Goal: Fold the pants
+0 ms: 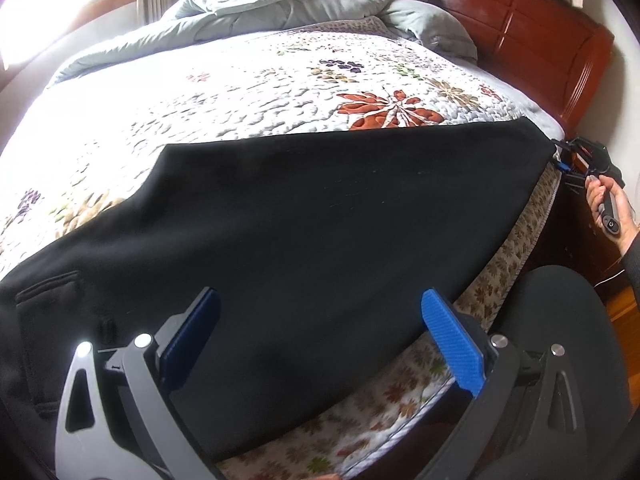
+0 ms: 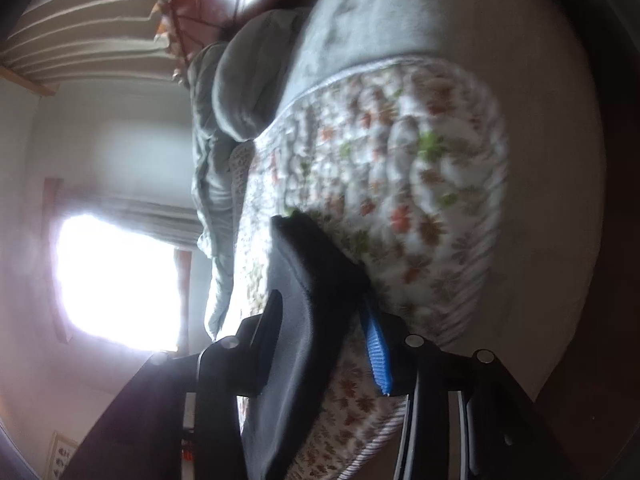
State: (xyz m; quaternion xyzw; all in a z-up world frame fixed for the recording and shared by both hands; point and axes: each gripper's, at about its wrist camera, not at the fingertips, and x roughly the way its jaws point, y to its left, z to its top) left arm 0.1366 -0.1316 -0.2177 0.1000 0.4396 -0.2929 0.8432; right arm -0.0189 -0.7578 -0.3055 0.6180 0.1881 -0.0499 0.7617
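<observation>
Black pants lie stretched along the near edge of the bed, waist and pocket at the left, leg end at the right. My left gripper is open, its blue pads wide apart over the pants' near edge, holding nothing. My right gripper shows at the far right of the left wrist view, at the leg end of the pants. In the right wrist view the right gripper has its pads set on both sides of the black cloth, with the camera rolled sideways.
A floral quilt covers the bed. A rumpled grey-green duvet lies at the far side by the red-brown wooden headboard. The quilt's side hangs down below the pants. A bright window is behind.
</observation>
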